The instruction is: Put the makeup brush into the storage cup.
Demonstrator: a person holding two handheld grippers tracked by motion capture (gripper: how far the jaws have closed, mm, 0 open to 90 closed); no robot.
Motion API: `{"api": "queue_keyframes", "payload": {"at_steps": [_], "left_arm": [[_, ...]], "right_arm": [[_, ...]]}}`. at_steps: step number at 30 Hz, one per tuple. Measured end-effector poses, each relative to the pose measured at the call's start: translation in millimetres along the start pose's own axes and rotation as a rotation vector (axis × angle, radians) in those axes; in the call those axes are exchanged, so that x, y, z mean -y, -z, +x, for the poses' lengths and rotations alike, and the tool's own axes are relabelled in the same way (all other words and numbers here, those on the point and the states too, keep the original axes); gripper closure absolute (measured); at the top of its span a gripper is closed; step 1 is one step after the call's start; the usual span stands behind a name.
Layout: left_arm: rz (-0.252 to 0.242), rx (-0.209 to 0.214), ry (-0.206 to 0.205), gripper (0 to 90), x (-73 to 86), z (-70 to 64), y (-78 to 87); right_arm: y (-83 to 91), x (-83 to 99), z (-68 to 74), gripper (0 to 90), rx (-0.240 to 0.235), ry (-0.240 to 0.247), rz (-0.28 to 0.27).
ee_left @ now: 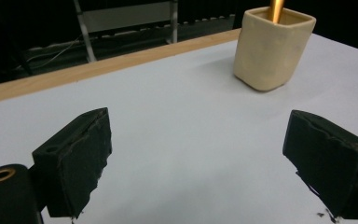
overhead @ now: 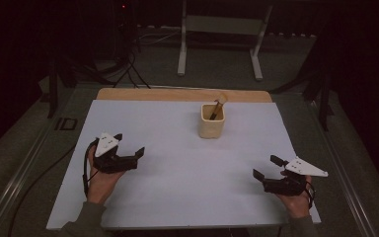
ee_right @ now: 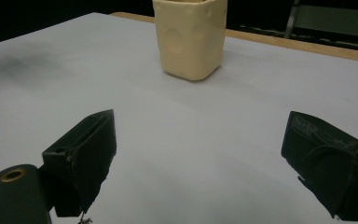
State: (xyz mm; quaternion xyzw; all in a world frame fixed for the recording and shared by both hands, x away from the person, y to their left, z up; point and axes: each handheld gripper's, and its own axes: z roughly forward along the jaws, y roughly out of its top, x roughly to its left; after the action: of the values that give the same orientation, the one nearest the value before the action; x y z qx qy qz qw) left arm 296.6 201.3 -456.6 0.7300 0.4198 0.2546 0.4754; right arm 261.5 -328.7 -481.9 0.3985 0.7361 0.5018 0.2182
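A wide desk (overhead: 177, 197) covered by a pale grey-white sheet takes up most of the high view, with a strip of light wood (overhead: 182, 95) bare along its far edge. Beyond that edge, on the dark floor, stands a grey metal frame with two legs (overhead: 219, 29), and black cables (overhead: 123, 69) trail down at the far left.

On the far half of the desk, a little right of centre, stands a cream-coloured, square-sided ceramic cup with rounded corners (overhead: 211, 121). It is upright and rests on the pale sheet, well apart from both hands. A slim stick with a dark lower part and a pale rounded top (overhead: 217, 106) leans inside it, its top rising above the rim toward the far right corner. In the left gripper view the cup (ee_left: 270, 46) sits at the upper right, with a golden length of the stick (ee_left: 276, 9) showing above its rim; in the right gripper view the cup (ee_right: 189, 35) stands at the top, just left of centre.

The left hand-held gripper (overhead: 130, 146) lies near the left edge of the desk, held from below by the person's left hand (overhead: 101, 177), its black jaws spread wide with nothing between them, pointing toward the right. The right hand-held gripper (overhead: 266, 167) lies near the right front corner, held by the right hand (overhead: 296, 200), its jaws likewise spread and released, pointing toward the left and away from the person.
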Motion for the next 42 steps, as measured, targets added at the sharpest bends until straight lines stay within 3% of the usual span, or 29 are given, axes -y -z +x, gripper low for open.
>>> {"api": "queue_keyframes", "payload": {"at_steps": [10, 17, 42], "left_arm": [[-0.015, -0.043, 0.017, 8.4, 22.3, 9.8, 30.2], [-0.007, -0.068, 0.012, 8.4, 34.6, 14.4, 42.4], [-0.064, -0.132, 0.068, 8.2, 48.7, 29.0, 78.4]], "right_arm": [[0.4, -0.4, -1.3, 10.1, 0.006, -0.003, -0.005], [0.9, -0.3, -2.1, 10.1, 0.007, -0.005, -0.005], [5.1, 1.0, -6.7, 10.1, 0.034, -0.004, -0.014]]}}
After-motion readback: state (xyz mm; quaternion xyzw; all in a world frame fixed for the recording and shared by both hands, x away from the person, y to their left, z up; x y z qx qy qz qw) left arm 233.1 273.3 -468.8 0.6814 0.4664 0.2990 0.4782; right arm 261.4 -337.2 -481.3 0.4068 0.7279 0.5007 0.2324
